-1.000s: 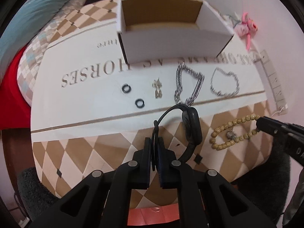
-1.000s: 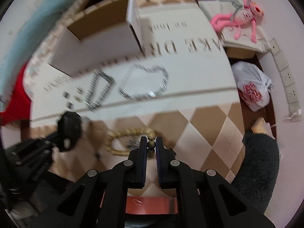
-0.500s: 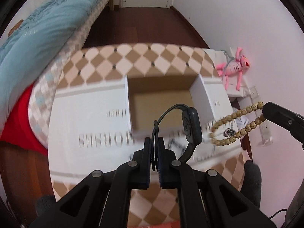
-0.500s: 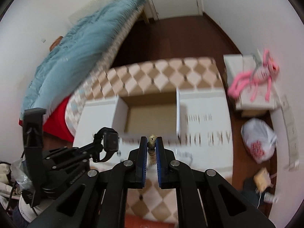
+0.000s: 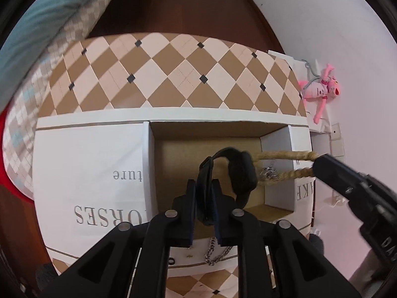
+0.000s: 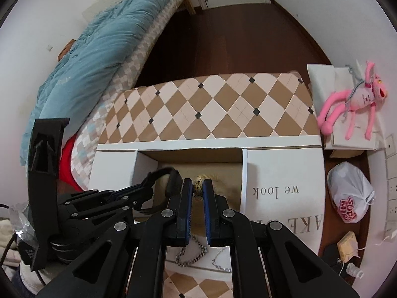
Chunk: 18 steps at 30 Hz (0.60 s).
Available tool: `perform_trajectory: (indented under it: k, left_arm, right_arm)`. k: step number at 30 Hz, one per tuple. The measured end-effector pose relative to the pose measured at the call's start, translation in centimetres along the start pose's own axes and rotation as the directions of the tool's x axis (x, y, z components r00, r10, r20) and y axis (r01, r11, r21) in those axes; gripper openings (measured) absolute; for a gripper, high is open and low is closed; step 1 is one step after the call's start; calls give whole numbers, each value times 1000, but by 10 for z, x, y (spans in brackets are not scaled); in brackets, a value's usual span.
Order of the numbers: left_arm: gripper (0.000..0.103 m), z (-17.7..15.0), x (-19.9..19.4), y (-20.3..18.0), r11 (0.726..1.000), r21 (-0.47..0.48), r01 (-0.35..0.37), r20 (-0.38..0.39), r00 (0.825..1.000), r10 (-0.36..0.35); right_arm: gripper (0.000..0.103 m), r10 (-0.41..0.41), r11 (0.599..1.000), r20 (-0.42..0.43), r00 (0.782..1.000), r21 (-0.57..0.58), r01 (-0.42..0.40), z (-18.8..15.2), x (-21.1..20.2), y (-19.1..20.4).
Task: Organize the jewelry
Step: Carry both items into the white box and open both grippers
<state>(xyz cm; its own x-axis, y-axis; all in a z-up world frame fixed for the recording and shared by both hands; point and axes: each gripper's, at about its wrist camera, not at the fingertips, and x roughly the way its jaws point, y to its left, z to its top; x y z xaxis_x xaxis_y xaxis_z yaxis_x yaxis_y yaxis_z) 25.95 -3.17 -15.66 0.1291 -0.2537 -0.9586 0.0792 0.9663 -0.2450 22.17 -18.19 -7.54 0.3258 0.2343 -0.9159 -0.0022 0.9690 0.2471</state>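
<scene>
Left tongs (image 5: 205,196): clamped on the strap of a black wristwatch (image 5: 242,173), whose case sticks up just ahead of the tips, so it can be carried without touching the face.
Right tongs (image 6: 197,193): pinched on one bead of a tan bead bracelet (image 5: 285,164); the rest of the loop trails ahead of the tips, blurred.
Cardboard box (image 5: 151,171): open-topped, straight ahead of and below both pairs of tips; likely the drop spot, which explains both pieces hanging over its opening.
Silver chains (image 6: 191,253): lying on the white lettered sheet (image 5: 86,173) behind and under the tongs, not yet boxed.
Risk: bracelet swinging past the box wall on release.
</scene>
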Motion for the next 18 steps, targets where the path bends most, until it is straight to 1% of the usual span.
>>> perform_trajectory:
  k: [1,3,4,5,6,7,9,10,11,12,13,14,15,16,18]
  left_arm:
    - [15,2,0,0,1000,-10,1,-5,1000,-1]
    - [17,7,-5,0,1000,-22,-1,7,1000,1]
    - [29,9,-8,0,1000,-18,-17,15,1000,18]
    - [54,10,-12,0,999,-13,-30,27,999,30]
    - [66,11,-18,0,999,-14,-41,49,998,42]
    - [77,10,-25,2,999,-15,-51,74,996,52]
    - [78,8,-35,5,996,-14,-92,114,989,93]
    - [87,7,-38,9,993,-15,-113,127,985,114]
    - [101,4,-42,11,990,-17,-140,144,979,141]
    - [103,0,-44,14,985,-23,-169,167,971,171]
    - [103,-4,-46,17,981,-29,-192,190,963,194]
    - [103,-7,-46,20,979,-32,-203,205,957,205]
    - [103,-13,-45,24,977,-38,-212,219,952,215]
    - [103,-18,-43,28,976,-42,-213,225,950,217]
    - [103,-28,-38,32,974,-43,-222,235,945,226]
  right_arm:
    - [10,7,1000,-11,1000,-2,-7,1,5,-1]
    - [10,39,999,-62,997,8,-38,5,17,-6]
    - [11,37,999,-79,996,17,-36,5,20,-8]
    - [14,25,999,-95,995,23,-23,5,24,-11]
    - [26,16,1000,-104,994,25,-13,3,26,-13]
    - [43,1,1000,-107,994,29,3,2,26,-16]
    - [56,-28,999,-93,995,23,30,-4,21,-20]
    - [57,-45,999,-88,995,15,46,-7,19,-20]
    - [58,-68,998,-82,994,7,69,-10,17,-20]
    - [66,-94,996,-75,993,-3,94,-14,16,-19]
    - [78,-123,992,-70,990,-14,123,-17,15,-19]
    - [84,-154,988,-59,986,-27,152,-21,14,-18]
    - [94,-188,982,-49,981,-35,186,-25,15,-17]
    - [100,-220,975,-41,975,-41,219,-29,16,-16]
    - [102,-284,957,-31,958,-72,281,-39,22,-12]
